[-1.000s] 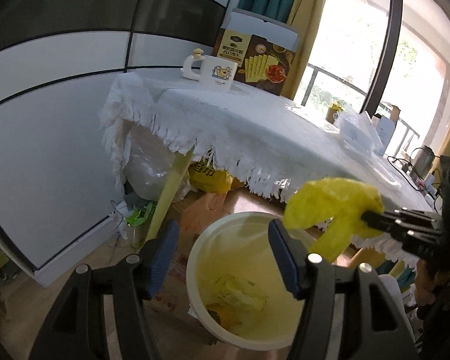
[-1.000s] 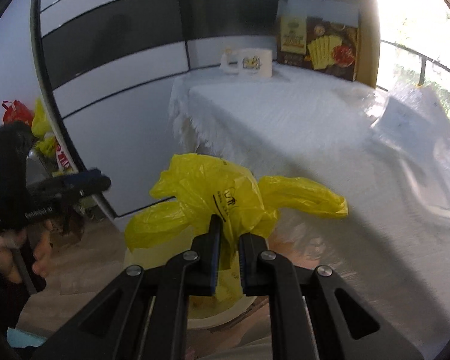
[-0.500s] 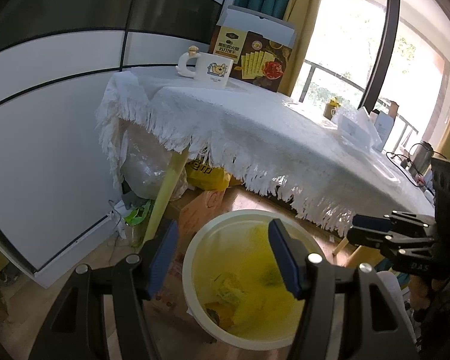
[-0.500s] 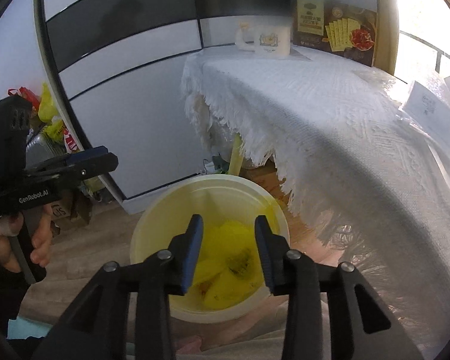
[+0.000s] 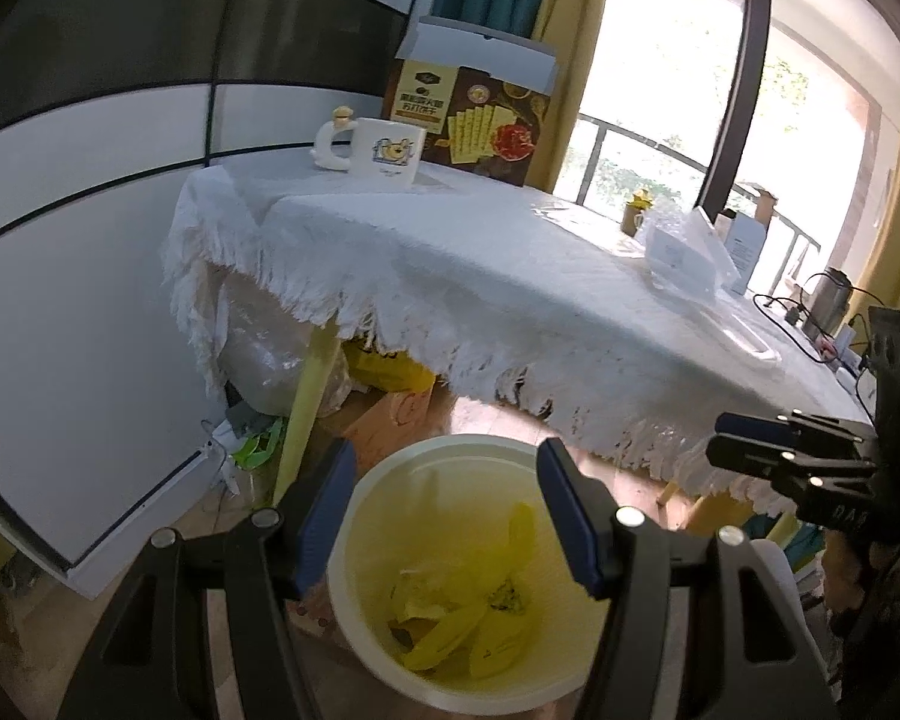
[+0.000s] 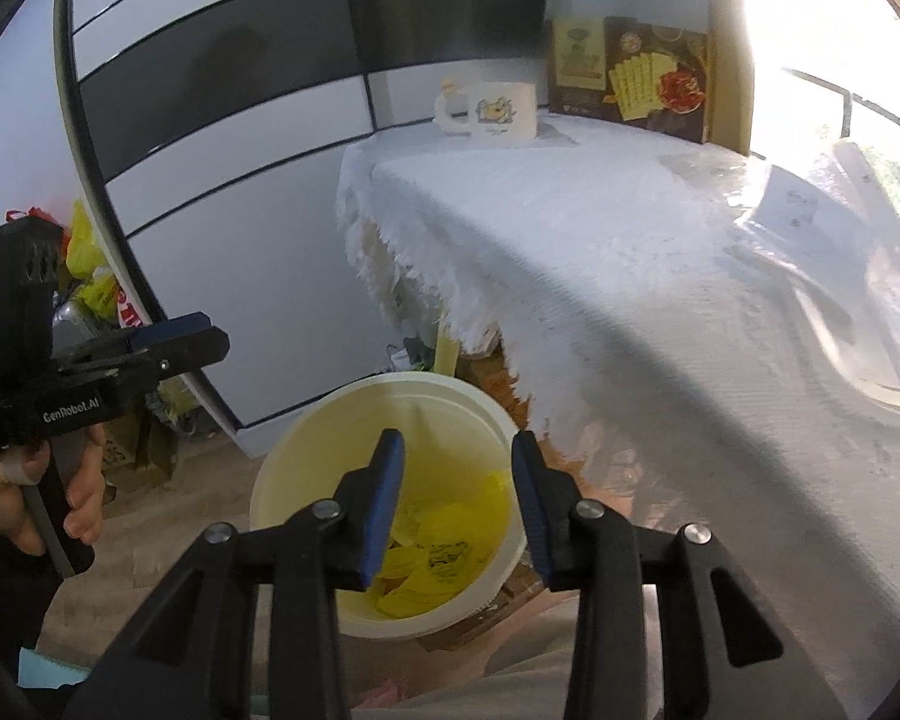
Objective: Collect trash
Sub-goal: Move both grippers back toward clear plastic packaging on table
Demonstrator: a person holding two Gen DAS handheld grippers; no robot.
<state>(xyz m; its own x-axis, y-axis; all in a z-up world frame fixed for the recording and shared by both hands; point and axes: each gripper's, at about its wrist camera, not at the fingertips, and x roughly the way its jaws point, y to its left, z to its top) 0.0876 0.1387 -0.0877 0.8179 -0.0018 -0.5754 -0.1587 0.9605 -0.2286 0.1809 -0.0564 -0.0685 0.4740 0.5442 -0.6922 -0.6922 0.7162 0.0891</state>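
A cream plastic bin [image 5: 354, 576] [image 6: 282, 480] stands on the floor beside the table. A crumpled yellow plastic bag [image 5: 480, 630] [image 6: 444, 546] lies inside it on other yellow scraps. My left gripper [image 5: 444, 510] hangs open over the bin's near rim, with nothing between its blue pads. My right gripper [image 6: 456, 498] is open above the bin, empty, straight over the bag. In the left wrist view the right gripper [image 5: 744, 444] shows at the right edge. A hand holds the left gripper [image 6: 174, 339] at the left of the right wrist view.
A table under a fringed white cloth [image 5: 450, 276] [image 6: 630, 276] stands behind the bin. On it are a white mug [image 5: 384, 150], a brown snack box [image 5: 480, 120] and clear plastic wrapping [image 5: 684, 252]. Bags and a cardboard box [image 5: 390, 414] sit under the table.
The right gripper opened and let go of the yellow bag, which dropped into the bin. The left gripper has shifted slightly; the table now appears farther off.
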